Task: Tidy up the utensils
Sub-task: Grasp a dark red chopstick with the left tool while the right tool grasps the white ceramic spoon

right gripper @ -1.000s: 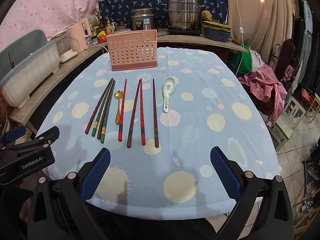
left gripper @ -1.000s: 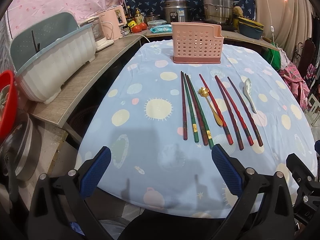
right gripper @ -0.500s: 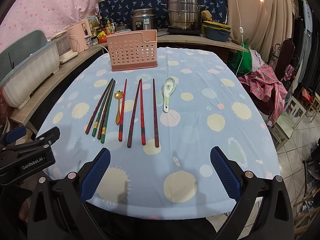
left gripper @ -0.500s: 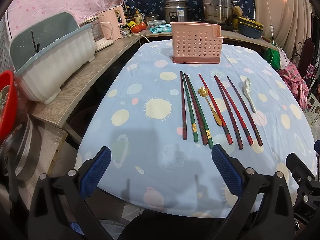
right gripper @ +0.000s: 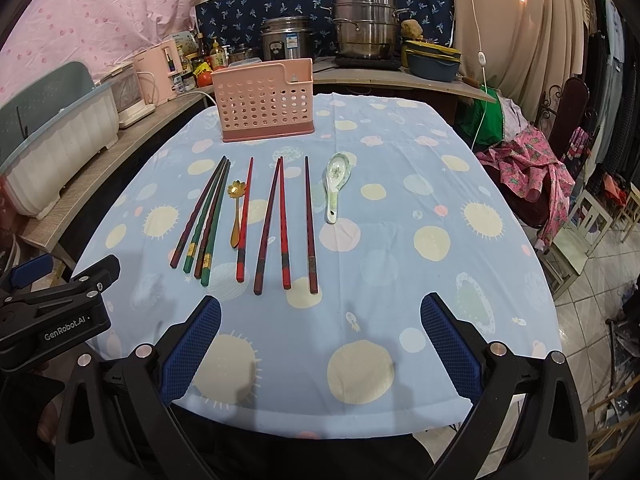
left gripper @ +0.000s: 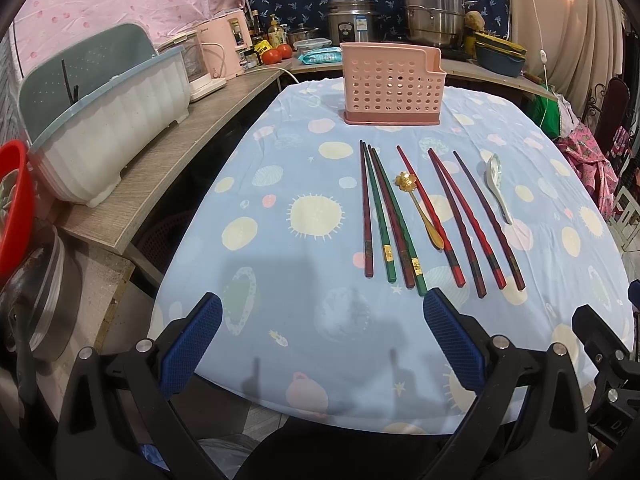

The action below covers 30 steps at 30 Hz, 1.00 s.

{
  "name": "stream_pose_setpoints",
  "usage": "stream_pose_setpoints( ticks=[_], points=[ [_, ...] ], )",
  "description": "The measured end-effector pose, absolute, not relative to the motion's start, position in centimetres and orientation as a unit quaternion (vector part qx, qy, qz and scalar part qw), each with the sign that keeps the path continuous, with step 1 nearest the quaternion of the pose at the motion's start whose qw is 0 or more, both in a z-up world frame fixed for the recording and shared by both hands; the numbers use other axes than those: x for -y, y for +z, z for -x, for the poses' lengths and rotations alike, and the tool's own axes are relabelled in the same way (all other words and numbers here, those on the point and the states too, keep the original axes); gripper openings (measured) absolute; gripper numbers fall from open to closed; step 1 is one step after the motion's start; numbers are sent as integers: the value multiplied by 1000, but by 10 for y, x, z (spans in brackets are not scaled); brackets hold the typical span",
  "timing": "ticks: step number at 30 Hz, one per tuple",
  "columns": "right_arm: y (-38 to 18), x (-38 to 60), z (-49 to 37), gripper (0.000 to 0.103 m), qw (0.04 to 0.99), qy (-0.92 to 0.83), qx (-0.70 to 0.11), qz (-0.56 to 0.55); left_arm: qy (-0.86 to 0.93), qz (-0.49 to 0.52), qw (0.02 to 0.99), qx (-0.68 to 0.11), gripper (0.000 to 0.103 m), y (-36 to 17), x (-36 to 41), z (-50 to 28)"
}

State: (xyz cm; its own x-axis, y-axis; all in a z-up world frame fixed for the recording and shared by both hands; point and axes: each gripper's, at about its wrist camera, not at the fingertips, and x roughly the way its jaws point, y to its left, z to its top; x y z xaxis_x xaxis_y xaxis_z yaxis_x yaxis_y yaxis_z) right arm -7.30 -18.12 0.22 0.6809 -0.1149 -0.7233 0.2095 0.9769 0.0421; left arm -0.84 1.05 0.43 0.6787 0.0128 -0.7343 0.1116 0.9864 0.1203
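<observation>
Several red, dark and green chopsticks [left gripper: 420,216] [right gripper: 256,220] lie side by side on the blue tablecloth. A gold flower-headed spoon [left gripper: 418,204] [right gripper: 236,212] lies among them. A white ceramic spoon [left gripper: 498,184] [right gripper: 336,184] lies to their right. A pink perforated utensil holder [left gripper: 393,83] [right gripper: 266,101] stands upright and looks empty at the table's far end. My left gripper [left gripper: 322,334] is open and empty, near the table's front edge, short of the chopsticks. My right gripper [right gripper: 320,332] is open and empty, also at the front edge.
A wooden counter [left gripper: 160,168] runs along the left with a white-and-teal dish bin [left gripper: 108,128] and pink appliances. Steel pots [right gripper: 364,32] stand behind the table. A chair with pink cloth [right gripper: 536,176] stands at the right. The left gripper's body [right gripper: 56,316] shows in the right wrist view.
</observation>
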Motion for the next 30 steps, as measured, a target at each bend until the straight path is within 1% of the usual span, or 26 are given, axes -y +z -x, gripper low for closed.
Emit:
stream_pose_setpoints(
  ticks=[10, 16, 23, 25, 30],
  points=[
    [0, 182, 69, 96, 912, -90, -395, -69, -33, -68, 906, -416, 96, -2, -10, 1],
    [-12, 193, 54, 96, 902, -92, -413, -84, -39, -42, 894, -445, 96, -20, -17, -25],
    [-25, 208, 27, 96, 895, -101, -425, -97, -43, -43, 880, -470, 96, -48, -16, -68],
    [-29, 212, 17, 96, 893, -102, -428, -98, -46, -44, 876, -479, 93, -56, -14, -78],
    [-34, 219, -6, 95, 892, -106, -427, -103, -64, -42, 863, -499, 79, -71, -9, -98]
  ],
)
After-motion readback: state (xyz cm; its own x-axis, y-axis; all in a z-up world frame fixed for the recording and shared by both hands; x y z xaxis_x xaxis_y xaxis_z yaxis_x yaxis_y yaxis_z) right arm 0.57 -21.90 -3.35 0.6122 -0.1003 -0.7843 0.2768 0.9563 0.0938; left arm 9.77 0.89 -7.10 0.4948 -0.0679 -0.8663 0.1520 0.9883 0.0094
